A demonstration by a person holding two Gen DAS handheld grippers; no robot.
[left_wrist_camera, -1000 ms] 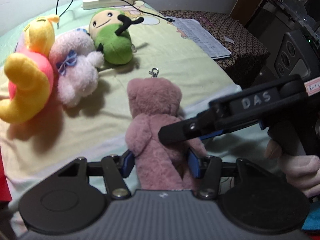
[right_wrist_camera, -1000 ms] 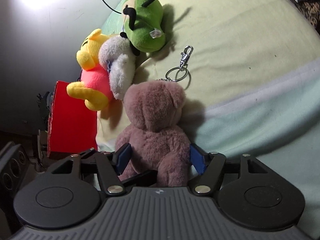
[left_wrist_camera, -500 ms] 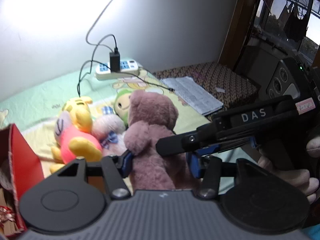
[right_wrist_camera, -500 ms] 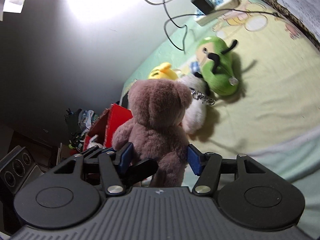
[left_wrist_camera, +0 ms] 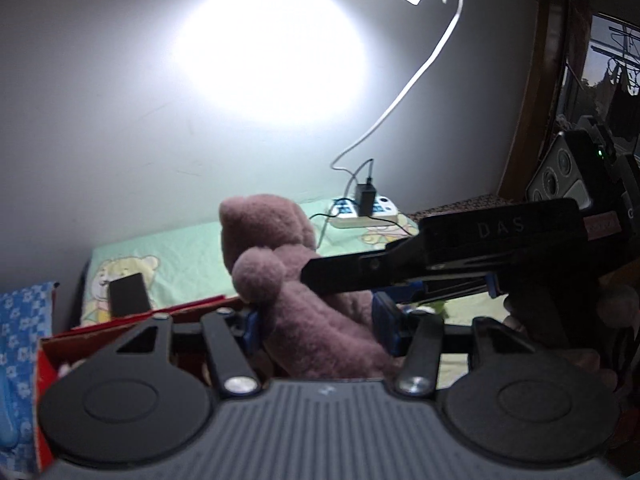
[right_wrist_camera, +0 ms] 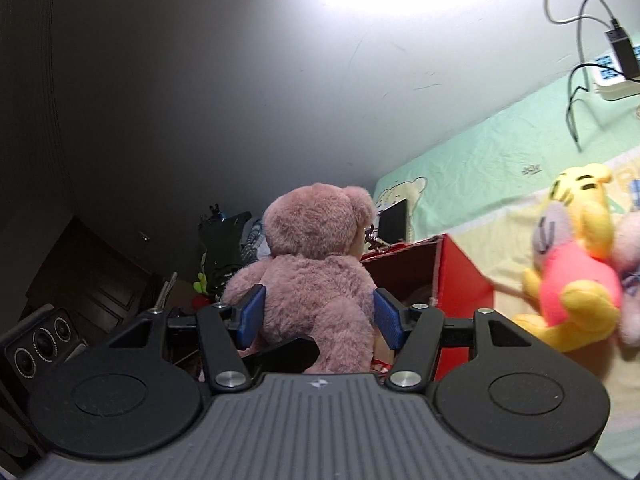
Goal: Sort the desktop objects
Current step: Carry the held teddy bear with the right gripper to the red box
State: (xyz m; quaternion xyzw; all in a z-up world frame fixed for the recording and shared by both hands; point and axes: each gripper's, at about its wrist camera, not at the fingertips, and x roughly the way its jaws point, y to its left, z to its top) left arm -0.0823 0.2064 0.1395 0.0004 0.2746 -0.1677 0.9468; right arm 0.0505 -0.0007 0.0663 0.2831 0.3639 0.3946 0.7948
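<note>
A: Fingers first. What are the blue pads doing?

B: On the left gripper (left_wrist_camera: pixel 316 326) the two blue pads press into the flanks of the pink teddy bear (left_wrist_camera: pixel 296 292). The right gripper (right_wrist_camera: pixel 318 318) does the same: its pads (right_wrist_camera: pixel 251 316) sit tight against the bear's (right_wrist_camera: pixel 316 276) body on both sides. So both are clamped on the one toy.

A: And where is the bear?

B: Held up off the bedding, back towards both cameras. In the left view the right gripper's black finger crosses in front of its middle. It hangs over the near side of the red box (right_wrist_camera: pixel 460 276), whose open top shows just behind it; whether it touches the box I cannot tell.

A: What lies past that?

B: On the right, on the yellow-and-green bedsheet (right_wrist_camera: pixel 480 176), a yellow plush in a pink top (right_wrist_camera: pixel 576 272) lies just beside the box, with a pale pink plush (right_wrist_camera: pixel 632 256) touching its far side at the frame edge. Behind the box, a dark flat phone-like object (left_wrist_camera: pixel 129 300) rests on the sheet.

A: Farthest back?

B: A white power strip (left_wrist_camera: pixel 366 210) with a black charger (left_wrist_camera: pixel 366 198) plugged in, by the grey wall (left_wrist_camera: pixel 120 100), where a bright patch of light falls.
</note>
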